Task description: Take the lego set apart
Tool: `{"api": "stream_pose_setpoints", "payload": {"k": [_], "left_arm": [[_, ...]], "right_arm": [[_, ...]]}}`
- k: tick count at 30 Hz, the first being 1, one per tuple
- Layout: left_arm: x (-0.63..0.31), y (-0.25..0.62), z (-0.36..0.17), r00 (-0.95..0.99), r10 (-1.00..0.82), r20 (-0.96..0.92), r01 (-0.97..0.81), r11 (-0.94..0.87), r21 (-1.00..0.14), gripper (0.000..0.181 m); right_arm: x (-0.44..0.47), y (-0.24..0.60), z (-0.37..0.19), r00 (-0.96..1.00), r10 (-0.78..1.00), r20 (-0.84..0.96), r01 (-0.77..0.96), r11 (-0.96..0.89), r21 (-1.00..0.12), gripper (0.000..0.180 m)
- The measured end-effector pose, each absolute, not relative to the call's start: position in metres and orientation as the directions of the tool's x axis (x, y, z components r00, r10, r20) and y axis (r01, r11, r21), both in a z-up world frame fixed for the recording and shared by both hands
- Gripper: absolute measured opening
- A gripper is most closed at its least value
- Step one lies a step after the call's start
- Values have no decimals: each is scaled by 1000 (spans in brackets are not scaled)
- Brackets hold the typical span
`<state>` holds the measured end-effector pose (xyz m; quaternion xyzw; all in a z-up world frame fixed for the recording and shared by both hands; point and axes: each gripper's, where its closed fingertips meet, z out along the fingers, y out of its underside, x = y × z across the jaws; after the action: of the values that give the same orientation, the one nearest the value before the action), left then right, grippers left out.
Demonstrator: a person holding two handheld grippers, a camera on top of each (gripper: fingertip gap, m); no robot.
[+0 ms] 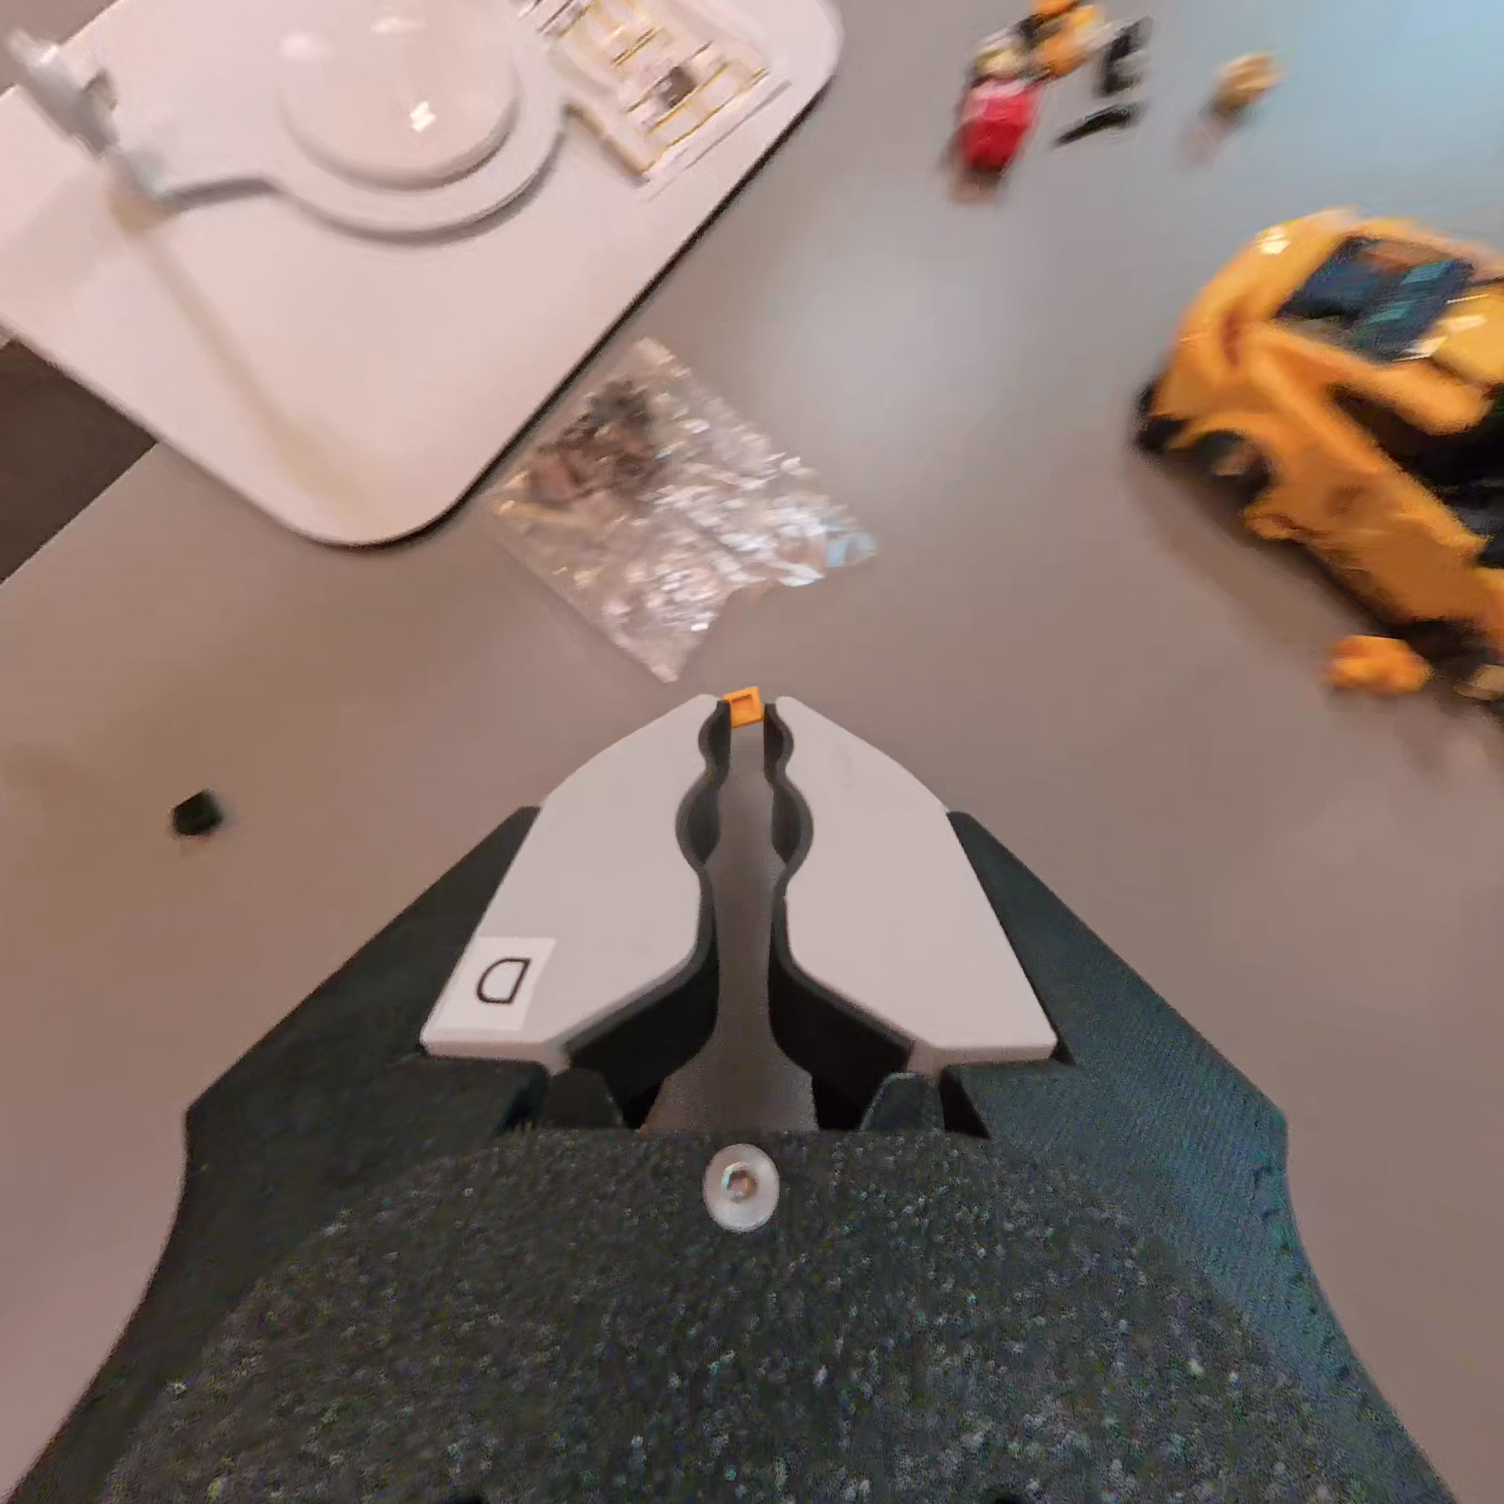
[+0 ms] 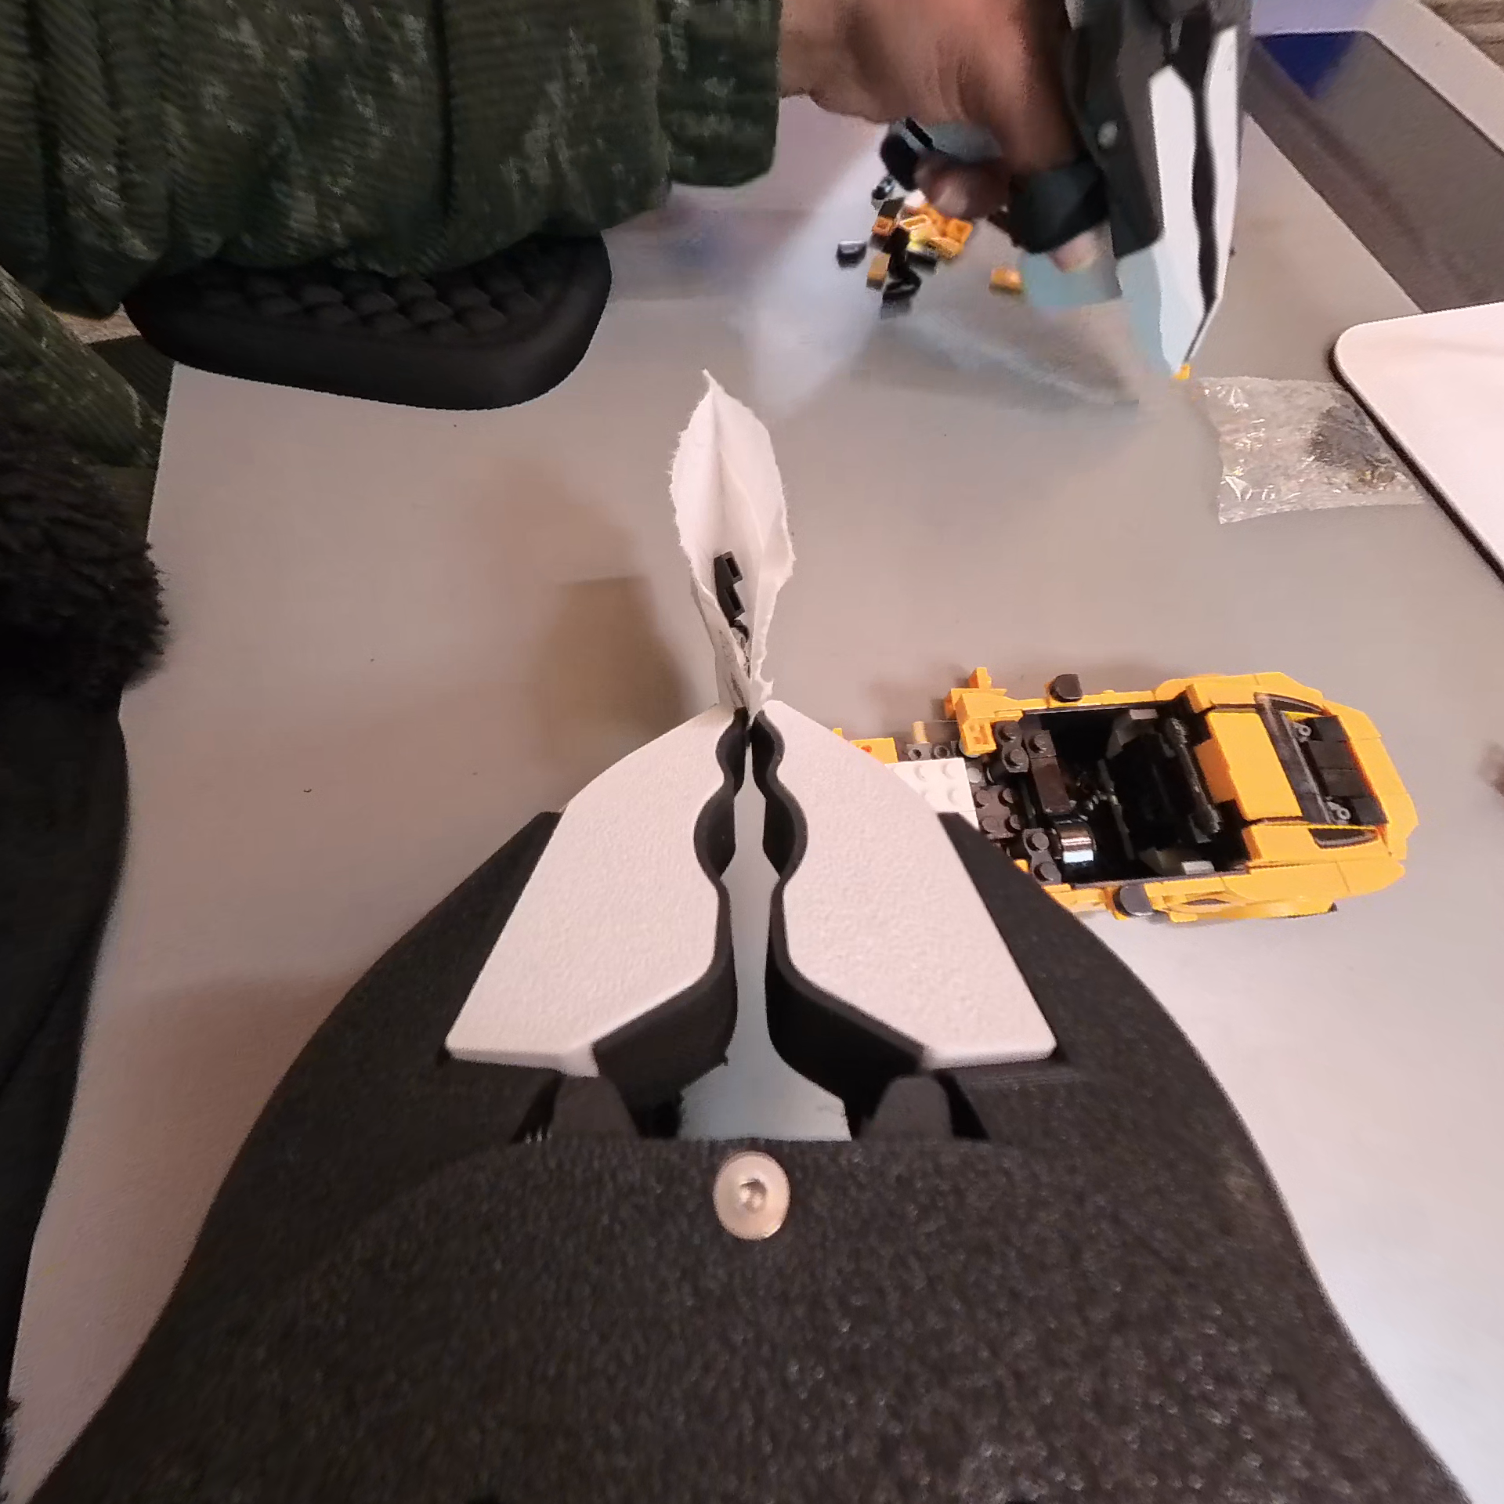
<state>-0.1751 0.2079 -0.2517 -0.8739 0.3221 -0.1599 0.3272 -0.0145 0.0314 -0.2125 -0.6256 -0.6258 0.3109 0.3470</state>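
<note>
A yellow and black lego car (image 2: 1156, 797) lies on the grey table, its roof off and interior showing; it is blurred at the right of the left wrist view (image 1: 1335, 423). My left gripper (image 1: 745, 710) is shut on a small orange lego piece (image 1: 745, 705) above the table; it also shows in the right wrist view (image 2: 1180, 370), held by a hand. My right gripper (image 2: 753, 714) is shut on a torn white paper scrap (image 2: 732, 521), with a small black part (image 2: 727, 584) in its fold, left of the car.
A clear plastic bag of small parts (image 1: 675, 496) lies beside a white tray (image 1: 342, 342). Loose lego pieces (image 2: 911, 244) lie in a far pile, also seen in the left view (image 1: 1058, 81). A small black piece (image 1: 197, 812) lies at left. A green sleeve (image 2: 366, 122) and a black pad (image 2: 374, 317) are at the table's edge. Some 25 cm of space lies between my two pairs of fingers.
</note>
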Motion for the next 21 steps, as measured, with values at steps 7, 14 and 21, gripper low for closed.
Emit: {"api": "stream_pose_setpoints", "payload": {"k": [7, 14, 21], "left_arm": [[-99, 124, -179, 435, -890, 135, -492, -361, -792, 7], [-44, 40, -164, 92, -993, 70, -646, -113, -755, 7], [-39, 24, -182, 17, -997, 78, -716, -66, -695, 14]], "right_arm": [[-14, 32, -214, 27, 999, 44, 570, 21, -821, 1], [-15, 33, -216, 41, 998, 43, 576, 12, -817, 1], [-16, 32, -215, 40, 998, 42, 574, 12, -819, 1]]}}
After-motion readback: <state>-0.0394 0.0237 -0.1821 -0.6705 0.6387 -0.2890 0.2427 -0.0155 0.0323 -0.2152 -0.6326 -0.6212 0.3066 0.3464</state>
